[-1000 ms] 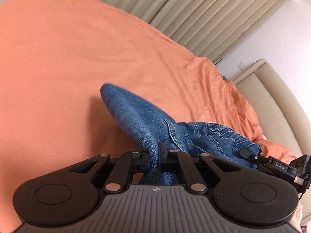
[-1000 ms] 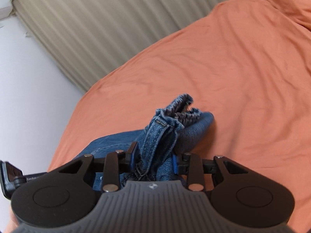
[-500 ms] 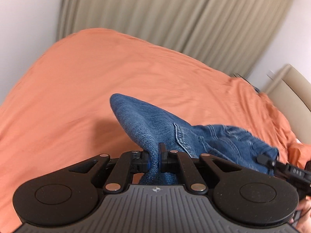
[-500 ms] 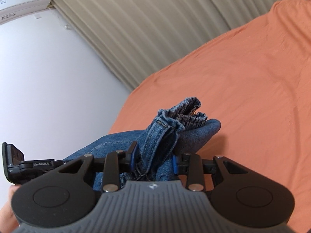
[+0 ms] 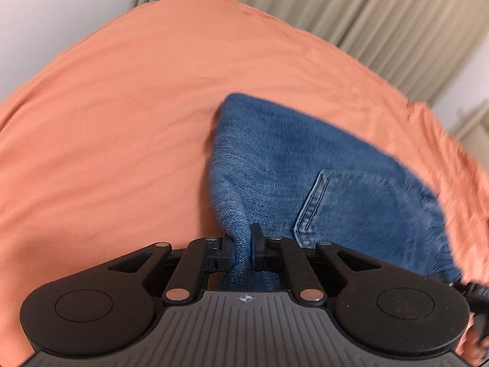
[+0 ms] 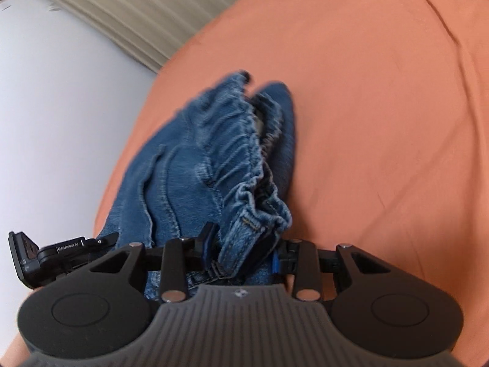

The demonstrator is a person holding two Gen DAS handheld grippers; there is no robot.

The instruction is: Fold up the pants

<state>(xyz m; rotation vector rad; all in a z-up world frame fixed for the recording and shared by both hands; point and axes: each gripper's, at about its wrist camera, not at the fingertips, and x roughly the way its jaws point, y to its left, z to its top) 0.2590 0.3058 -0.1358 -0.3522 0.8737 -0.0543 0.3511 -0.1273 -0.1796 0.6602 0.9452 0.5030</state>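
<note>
Blue denim pants [image 5: 336, 165] hang between both grippers over an orange bed sheet [image 5: 122, 107]. My left gripper [image 5: 243, 246] pinches a narrow fold of denim beside a back pocket; its jaws are just starting to open, with the cloth still pressed between the pads. In the right wrist view the gathered elastic waistband of the pants [image 6: 214, 159] bunches up, and my right gripper [image 6: 243, 250] is shut on a thick wad of it with a belt loop. The left gripper's body [image 6: 45, 253] shows at that view's left edge.
The orange sheet [image 6: 382, 91] covers the whole bed around the pants. Beige curtains [image 5: 336, 6] hang behind the bed, and a white wall [image 6: 61, 107] stands to the left. A pale headboard [image 5: 470, 119] shows at the far right.
Both grippers have travelled across the bed and sunk, tilting further down. The pants came along and now spread wider and lower over the sheet. Both grips look unchanged.
</note>
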